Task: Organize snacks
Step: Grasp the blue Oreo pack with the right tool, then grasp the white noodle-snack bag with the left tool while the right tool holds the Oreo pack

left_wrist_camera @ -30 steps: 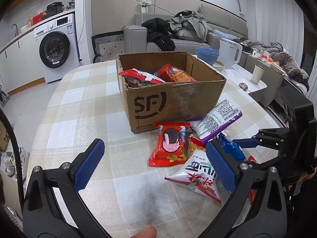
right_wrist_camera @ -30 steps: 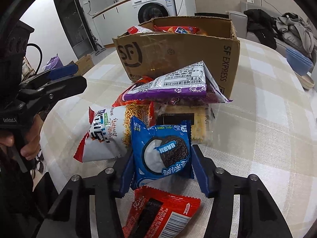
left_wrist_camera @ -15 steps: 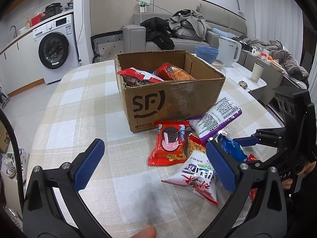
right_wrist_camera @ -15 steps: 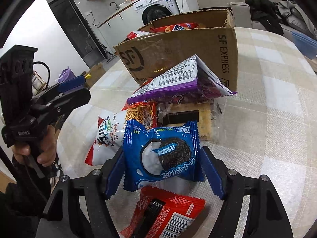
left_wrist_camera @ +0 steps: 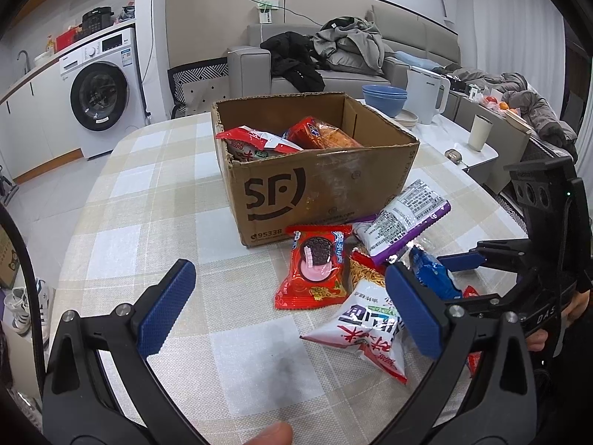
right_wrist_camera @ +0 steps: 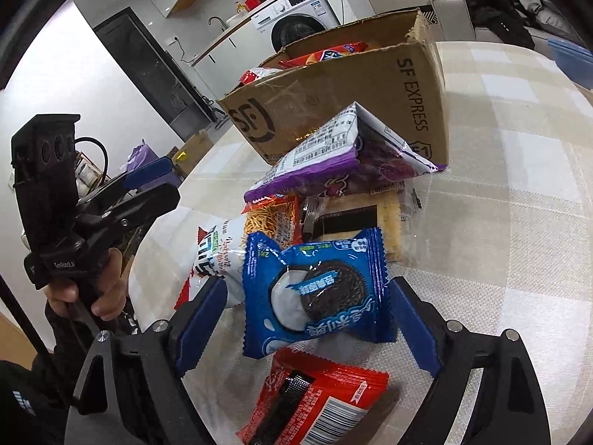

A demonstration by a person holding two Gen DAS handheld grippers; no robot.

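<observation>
An open cardboard box [left_wrist_camera: 315, 193] marked SF stands mid-table with red snack packets inside. Before it lie a red Oreo packet [left_wrist_camera: 315, 267], a purple-and-white bag [left_wrist_camera: 404, 218], a white noodle-snack bag [left_wrist_camera: 367, 319] and a clear cracker pack [right_wrist_camera: 363, 222]. A blue Oreo packet [right_wrist_camera: 315, 293] rests between the jaws of my right gripper [right_wrist_camera: 307, 285]. Those jaws are opening, and the left pad stands clear of the packet. A red packet [right_wrist_camera: 315, 400] lies nearer, under that gripper. My left gripper [left_wrist_camera: 289, 274] hovers open over the checked cloth with nothing in it.
Blue bowls [left_wrist_camera: 383, 94], a white kettle [left_wrist_camera: 426, 92] and a cup [left_wrist_camera: 480, 131] sit on a side table beyond the box. A washing machine [left_wrist_camera: 100, 92] stands far left, a sofa with clothes behind. Bare cloth lies left of the box.
The right gripper's jaws have spread apart from the blue Oreo packet, and its view has rolled and shifted slightly. The left gripper has stayed where it was.
</observation>
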